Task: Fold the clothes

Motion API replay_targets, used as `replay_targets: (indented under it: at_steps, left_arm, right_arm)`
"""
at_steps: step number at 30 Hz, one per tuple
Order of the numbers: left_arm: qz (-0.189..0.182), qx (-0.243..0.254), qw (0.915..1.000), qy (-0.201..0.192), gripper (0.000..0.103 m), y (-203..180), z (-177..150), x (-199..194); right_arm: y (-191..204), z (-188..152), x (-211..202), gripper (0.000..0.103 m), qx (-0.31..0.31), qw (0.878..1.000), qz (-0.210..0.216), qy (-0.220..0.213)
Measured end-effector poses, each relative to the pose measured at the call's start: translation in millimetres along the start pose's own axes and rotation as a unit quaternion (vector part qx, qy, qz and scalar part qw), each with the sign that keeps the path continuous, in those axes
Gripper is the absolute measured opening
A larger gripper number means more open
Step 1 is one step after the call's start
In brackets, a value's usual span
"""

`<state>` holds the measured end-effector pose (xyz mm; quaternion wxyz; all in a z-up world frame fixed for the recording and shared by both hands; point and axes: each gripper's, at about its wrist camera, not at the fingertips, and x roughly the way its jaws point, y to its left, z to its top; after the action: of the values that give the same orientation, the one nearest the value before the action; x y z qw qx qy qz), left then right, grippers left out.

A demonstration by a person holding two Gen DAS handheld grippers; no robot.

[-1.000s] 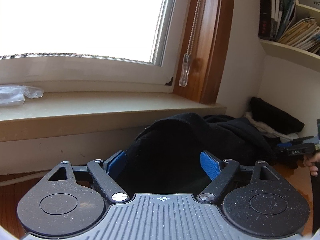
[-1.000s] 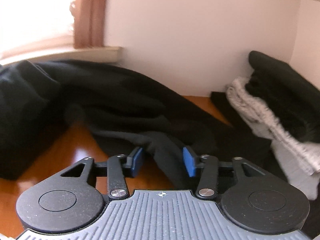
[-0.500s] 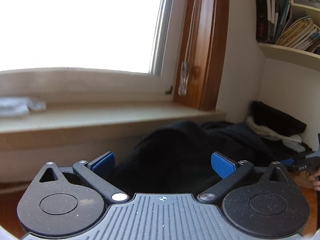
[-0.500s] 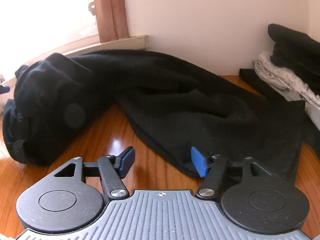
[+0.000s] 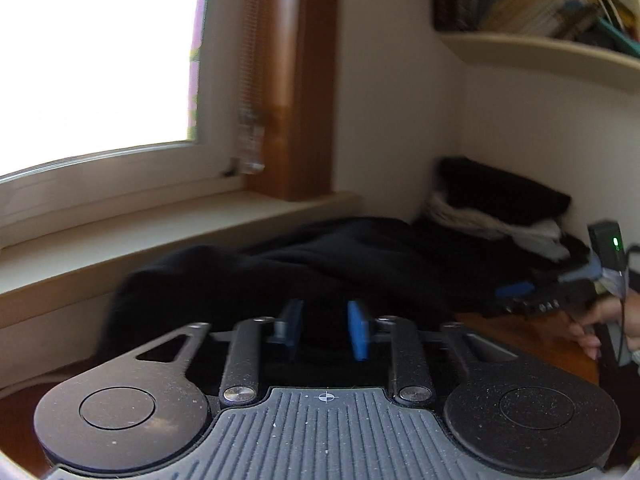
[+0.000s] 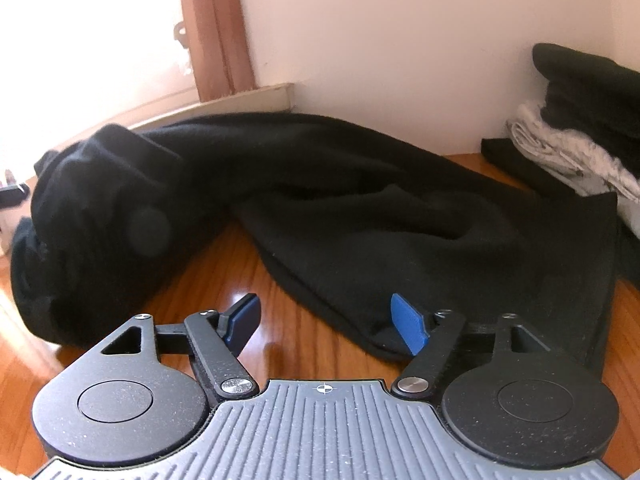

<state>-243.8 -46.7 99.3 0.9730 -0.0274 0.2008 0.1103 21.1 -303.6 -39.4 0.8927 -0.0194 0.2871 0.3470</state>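
Right wrist view: right gripper [image 6: 324, 322] open, black garment [image 6: 400, 208] rumpled on counter [image 6: 288, 320] just ahead. Left gripper [image 5: 322, 330] narrowed, grip unclear. Soft, limp, thick; best pinched at near hem.

A glossy brown wooden table [image 6: 280, 344] runs up to a white wall and a window sill. A crumpled black garment [image 6: 360, 208] sprawls across it, bunched into a heap toward the left. In the far right corner a stack of folded clothes [image 6: 576, 128], black on top and grey-white beneath, rests on the wood.
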Motion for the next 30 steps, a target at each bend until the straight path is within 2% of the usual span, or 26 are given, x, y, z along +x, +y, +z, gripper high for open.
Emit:
replay_targets:
  at_steps: [1, 3, 5, 8, 9, 11, 12, 15, 18, 21, 25, 30]
  left_arm:
    - [-0.003, 0.009, 0.9999, 0.006, 0.05, -9.0, 1.6, 6.7]
    - [-0.005, 0.033, 0.9993, 0.018, 0.052, -22.5, 4.0, 19.1]
    - [0.008, 0.055, 0.998, 0.03, 0.058, -30.2, 5.4, 32.9]
    - [0.036, 0.071, 0.9961, 0.039, 0.059, -28.9, 7.6, 50.7]
    - [0.047, 0.076, 0.9953, 0.038, 0.057, -27.5, 8.7, 54.1]
    - [0.06, 0.09, 0.9934, 0.037, 0.045, -23.7, 10.6, 58.3]
    - [0.055, 0.09, 0.9936, 0.04, 0.038, -20.3, 11.2, 60.1]
    - [0.047, 0.071, 0.9958, 0.033, 0.032, -6.9, 14.9, 51.5]
    - [0.064, 0.049, 0.9967, -0.004, 0.005, 14.8, 27.6, 19.5]
    - [0.088, 0.024, 0.9947, -0.048, 0.005, 44.1, 43.6, -25.5]
    - [0.146, -0.001, 0.9861, -0.079, 0.005, 98.4, 55.5, -83.5]
    - [0.231, -0.039, 0.9699, -0.066, 0.005, 170.2, 38.9, -131.9]
  right_arm:
    - [0.3, 0.4, 0.2, 0.071, 0.0, 1.0, -0.001, 0.0]
    - [1.0, 1.1, 0.5, 0.071, -0.002, 1.0, -0.005, 0.0]
    - [1.2, 1.6, 0.8, 0.07, -0.003, 1.0, -0.007, -0.001]
    - [-1.7, 0.7, -1.8, 0.068, 0.002, 1.0, -0.007, -0.003]
    - [-2.6, 0.5, -2.7, 0.068, 0.004, 1.0, -0.008, -0.004]
    - [-3.9, 0.2, -3.8, 0.065, 0.007, 1.0, -0.009, -0.006]
    - [-4.5, 0.1, -4.0, 0.064, 0.007, 1.0, -0.009, -0.006]
    - [-6.1, -0.1, -4.6, 0.064, 0.01, 1.0, -0.009, -0.007]
    - [-7.7, -0.3, -5.2, 0.064, 0.012, 1.0, -0.009, -0.008]
    - [-9.2, -0.5, -5.9, 0.063, 0.012, 1.0, -0.01, -0.008]
    - [-9.3, -0.3, -5.9, 0.063, 0.009, 1.0, -0.013, -0.008]
    - [-9.3, -0.4, -6.7, 0.063, 0.009, 1.0, -0.018, -0.009]
